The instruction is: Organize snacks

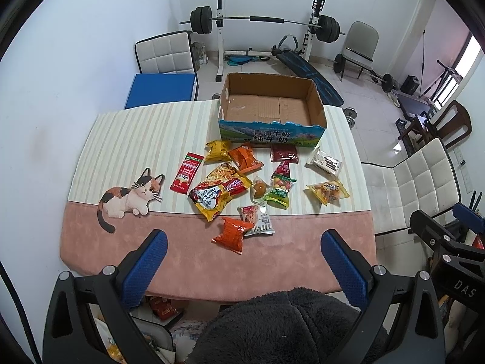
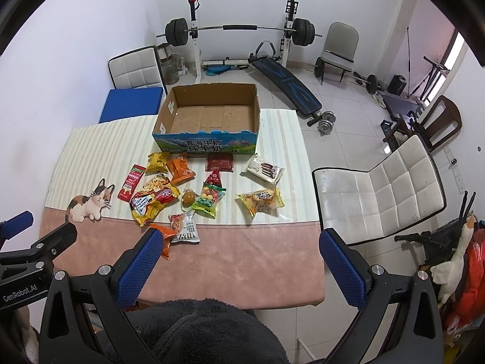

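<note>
While both tools hang back over the near edge of the counter (image 1: 106, 242), the cardboard box (image 1: 272, 103) sits at the far side with its top open and nothing inside but bare brown bottom. All the snacks lie loose on the cloth in front of it: a yellow packet (image 1: 216, 150) and an orange packet (image 1: 245, 159) close to the box front, a dark red sachet (image 1: 284, 153) beside them, a white wafer pack (image 1: 324, 161) off to the right, a long red sachet (image 1: 185, 171) to the left. Nearer in, a big red-and-yellow bag (image 1: 218, 194), a green candy bag (image 1: 280, 192), a yellow cake pack (image 1: 327, 191), and closest of all an orange bag (image 1: 232, 233) touching a white pack (image 1: 257, 221).

Left tool (image 1: 244, 261): blue pads spread wide, gripping nothing. Right tool (image 2: 239, 261): wide apart too, nothing held, its left pad overlapping that orange bag (image 2: 165, 236) in view.

From the right wrist, the left tool's black frame shows at the left edge, plus a white toy goose (image 2: 451, 261) at right. From the left wrist, packets show on the floor under the counter.

A striped cloth with a pink border and a cat print (image 1: 130, 197) covers the counter. White chairs (image 2: 379, 188) stand around, and a barbell rack (image 1: 263, 21) fills the far wall on a tiled floor.
</note>
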A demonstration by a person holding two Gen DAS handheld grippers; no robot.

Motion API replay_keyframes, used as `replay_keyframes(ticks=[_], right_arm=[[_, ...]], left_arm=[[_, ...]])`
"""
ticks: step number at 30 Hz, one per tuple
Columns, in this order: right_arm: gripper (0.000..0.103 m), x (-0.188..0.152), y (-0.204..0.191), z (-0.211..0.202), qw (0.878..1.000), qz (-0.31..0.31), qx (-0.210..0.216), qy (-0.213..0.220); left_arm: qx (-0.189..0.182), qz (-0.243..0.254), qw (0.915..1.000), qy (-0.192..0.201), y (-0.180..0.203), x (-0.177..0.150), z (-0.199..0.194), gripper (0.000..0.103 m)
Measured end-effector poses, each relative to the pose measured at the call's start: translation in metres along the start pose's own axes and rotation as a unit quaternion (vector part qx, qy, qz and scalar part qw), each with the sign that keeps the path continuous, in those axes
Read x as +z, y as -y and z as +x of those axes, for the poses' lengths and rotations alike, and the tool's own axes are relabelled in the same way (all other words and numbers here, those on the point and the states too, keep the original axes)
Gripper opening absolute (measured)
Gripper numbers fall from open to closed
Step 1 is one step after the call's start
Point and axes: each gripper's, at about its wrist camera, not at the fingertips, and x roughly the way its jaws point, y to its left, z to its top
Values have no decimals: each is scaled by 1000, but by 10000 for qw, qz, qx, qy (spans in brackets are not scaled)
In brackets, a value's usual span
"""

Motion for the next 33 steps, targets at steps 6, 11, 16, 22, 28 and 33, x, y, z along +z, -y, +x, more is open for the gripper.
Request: replay_keyframes(ticks=[6,11,16,22,28,33], right_arm=[[103,-2,0,-3,10000,26,15,36],[103,-3,-1,-3,10000,23,7,38],[103,-3,-1,-3,10000,24,19,28],[103,4,0,18,9993,202,306,-97],[103,18,3,111,9885,788,966,-854],[103,23,-5,226,9687,1255,1343,-1666]], left_arm=[[-11,18,10000,57,-2,1,-2,103],[-24,9,10000,49,-1,1,-3,103],[-36,4,10000,42,0,1,-2,103],[-61,57,9998,182,-6,13,19,103],[517,591,9969,39,-31,35,97,103],[633,1163,9881,-777,-55,47,193,103]])
